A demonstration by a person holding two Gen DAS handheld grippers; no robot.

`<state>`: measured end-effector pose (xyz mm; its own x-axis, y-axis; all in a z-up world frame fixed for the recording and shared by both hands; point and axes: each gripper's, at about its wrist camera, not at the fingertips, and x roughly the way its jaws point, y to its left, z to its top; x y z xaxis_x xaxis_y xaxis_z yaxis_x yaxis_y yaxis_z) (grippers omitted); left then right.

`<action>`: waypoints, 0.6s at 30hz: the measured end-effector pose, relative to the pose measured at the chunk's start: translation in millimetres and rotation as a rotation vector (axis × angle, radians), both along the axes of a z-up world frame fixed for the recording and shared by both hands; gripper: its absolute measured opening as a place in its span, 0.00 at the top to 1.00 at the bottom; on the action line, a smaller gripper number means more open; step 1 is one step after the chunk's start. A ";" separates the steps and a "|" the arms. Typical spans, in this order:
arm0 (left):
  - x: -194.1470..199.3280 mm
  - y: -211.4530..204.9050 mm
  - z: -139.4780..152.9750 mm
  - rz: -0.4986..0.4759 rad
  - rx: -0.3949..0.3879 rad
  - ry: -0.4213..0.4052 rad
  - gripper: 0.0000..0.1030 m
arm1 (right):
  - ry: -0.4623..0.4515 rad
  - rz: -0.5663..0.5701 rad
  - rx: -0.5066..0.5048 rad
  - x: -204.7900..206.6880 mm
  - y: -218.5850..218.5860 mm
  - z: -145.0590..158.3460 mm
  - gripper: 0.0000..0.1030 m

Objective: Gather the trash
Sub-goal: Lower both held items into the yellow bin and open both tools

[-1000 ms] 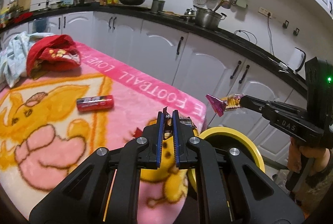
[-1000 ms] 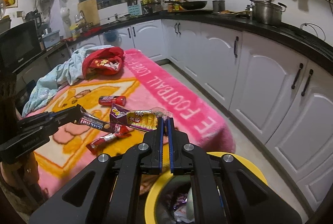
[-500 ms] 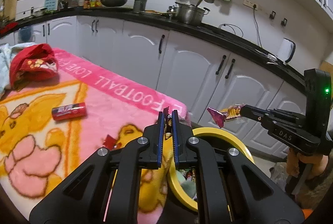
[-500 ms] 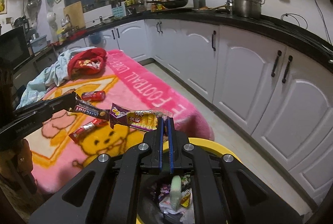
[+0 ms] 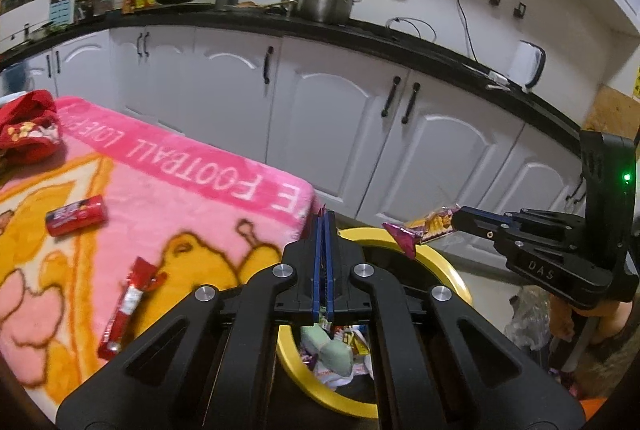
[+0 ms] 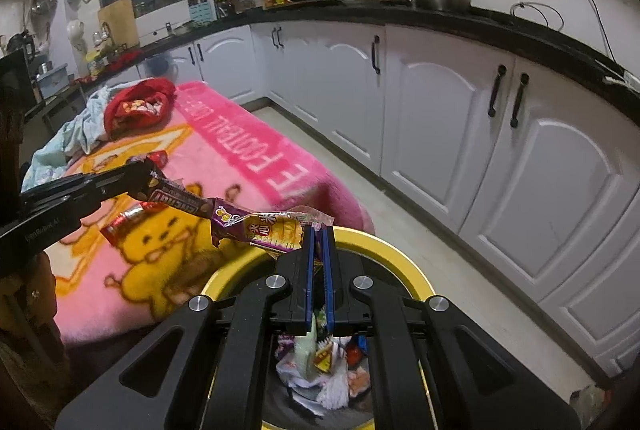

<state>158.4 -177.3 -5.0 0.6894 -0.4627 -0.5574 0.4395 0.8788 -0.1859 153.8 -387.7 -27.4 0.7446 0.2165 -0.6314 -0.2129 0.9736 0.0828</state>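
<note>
White capitals on the pink border of the blanket [image 5: 172, 166] read "LOVE FOOTBALL", upside down in the left wrist view; the right wrist view shows part of the same line. The body of the right tongs [image 5: 460, 220] carries the letters "DAS". The body of the left tongs [image 6: 146, 182] bears small pale print, too blurred to read. The dark wrapper [image 6: 176, 200] they hold has white lettering, and the purple-and-yellow wrapper [image 6: 264, 228] has large characters; neither can be made out.
</note>
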 end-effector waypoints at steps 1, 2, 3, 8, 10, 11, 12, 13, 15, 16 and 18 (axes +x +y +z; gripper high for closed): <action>0.7 -3.2 -2.0 -0.006 0.003 0.005 1.00 | 0.007 -0.004 -0.002 -0.3 -2.2 -3.0 0.96; 1.7 -6.3 -4.0 -0.014 0.003 0.011 1.00 | 0.012 -0.006 -0.005 -0.1 -3.6 -4.8 0.96; 2.4 -8.2 -5.3 -0.018 0.004 0.013 1.00 | 0.016 -0.011 -0.011 -0.8 -5.4 -7.5 0.96; 4.7 -20.4 -12.6 -0.046 0.007 0.031 1.00 | 0.048 -0.010 -0.032 -4.7 -10.3 -21.2 0.96; 5.2 -25.0 -15.5 -0.058 0.012 0.036 1.00 | 0.062 -0.015 -0.035 -5.6 -12.9 -27.5 0.96; 5.6 -27.8 -17.3 -0.065 0.014 0.039 1.00 | 0.072 -0.016 -0.034 -5.9 -14.3 -30.9 0.96; 5.8 -29.7 -18.6 -0.069 0.016 0.042 1.00 | 0.085 -0.018 -0.033 -6.1 -15.7 -34.8 0.96; 6.4 -32.0 -20.5 -0.074 0.017 0.048 1.00 | 0.097 -0.020 -0.034 -6.2 -16.7 -38.6 0.96; 7.8 -35.7 -24.1 -0.084 0.019 0.058 1.00 | 0.112 -0.021 -0.041 -7.0 -16.9 -44.4 0.96; 8.5 -37.5 -26.1 -0.090 0.021 0.064 1.00 | 0.118 -0.022 -0.041 -7.2 -17.1 -46.7 0.96; 10.2 -41.1 -29.8 -0.095 0.022 0.074 1.00 | 0.135 -0.022 -0.035 -7.4 -18.3 -52.7 0.95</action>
<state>168.5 -218.4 -34.8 0.6000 -0.5107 -0.6157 0.5065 0.8383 -0.2017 146.4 -406.0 -80.0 0.6567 0.1772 -0.7331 -0.1806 0.9807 0.0753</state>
